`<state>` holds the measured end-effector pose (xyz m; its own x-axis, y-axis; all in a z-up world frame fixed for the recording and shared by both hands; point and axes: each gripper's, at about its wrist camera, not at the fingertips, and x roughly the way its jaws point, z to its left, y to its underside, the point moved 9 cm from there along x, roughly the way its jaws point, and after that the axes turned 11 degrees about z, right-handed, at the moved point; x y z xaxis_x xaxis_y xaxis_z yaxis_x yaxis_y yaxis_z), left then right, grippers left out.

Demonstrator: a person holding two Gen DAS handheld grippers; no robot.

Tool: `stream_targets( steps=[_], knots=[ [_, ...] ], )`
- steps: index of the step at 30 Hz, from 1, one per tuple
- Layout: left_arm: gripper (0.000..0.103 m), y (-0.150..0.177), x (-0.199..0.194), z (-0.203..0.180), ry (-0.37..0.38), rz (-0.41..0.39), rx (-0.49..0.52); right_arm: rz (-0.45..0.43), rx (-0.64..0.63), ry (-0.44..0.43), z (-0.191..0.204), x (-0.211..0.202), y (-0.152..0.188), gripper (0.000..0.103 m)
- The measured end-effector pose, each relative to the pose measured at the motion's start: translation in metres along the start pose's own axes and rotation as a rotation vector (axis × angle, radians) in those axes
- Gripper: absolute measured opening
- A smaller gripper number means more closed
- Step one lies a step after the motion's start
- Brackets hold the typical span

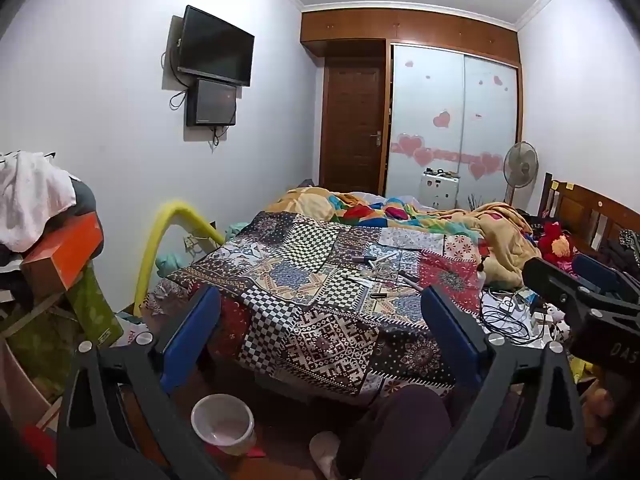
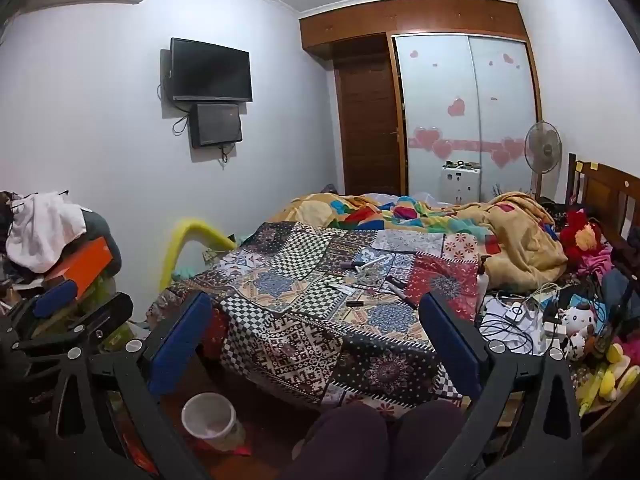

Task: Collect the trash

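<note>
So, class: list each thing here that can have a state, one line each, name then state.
left gripper: open, holding nothing
right gripper: open, holding nothing
white bucket: upright on the floor, looks empty
television: screen dark
wooden door: shut
wardrobe doors: slid shut
standing fan: upright

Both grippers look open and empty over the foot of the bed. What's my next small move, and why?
Probably ease the right gripper forward toward the small loose items on the patchwork cover. Both it and the left gripper hold nothing, and the white bin waits on the floor below to the left.
</note>
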<state>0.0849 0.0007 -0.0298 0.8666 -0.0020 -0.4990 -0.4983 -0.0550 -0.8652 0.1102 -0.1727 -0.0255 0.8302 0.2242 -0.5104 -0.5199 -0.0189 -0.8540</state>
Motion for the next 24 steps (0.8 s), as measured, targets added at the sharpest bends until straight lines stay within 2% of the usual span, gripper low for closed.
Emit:
stream_targets(
  steps=[5,9,10,13,24],
  knots=[
    [0.101,0.004,0.000,0.008,0.020,0.000,-0.024,0.001,-0.007,0.017,0.001,0.002,0.000,0.103],
    [0.101,0.011,-0.001,0.024,0.004,0.002,-0.036,-0.007,-0.005,0.030,0.003,0.000,0.000,0.103],
    [0.101,0.011,-0.001,0.025,0.002,0.004,-0.034,0.010,-0.008,0.004,0.003,0.003,0.001,0.103],
    [0.101,0.008,0.004,0.013,-0.024,0.020,-0.022,0.009,-0.004,0.005,0.007,0.001,0.001,0.103],
    [0.101,0.012,0.007,0.016,-0.015,0.034,-0.042,0.007,0.005,0.002,0.004,0.000,0.002,0.103]
  ],
)
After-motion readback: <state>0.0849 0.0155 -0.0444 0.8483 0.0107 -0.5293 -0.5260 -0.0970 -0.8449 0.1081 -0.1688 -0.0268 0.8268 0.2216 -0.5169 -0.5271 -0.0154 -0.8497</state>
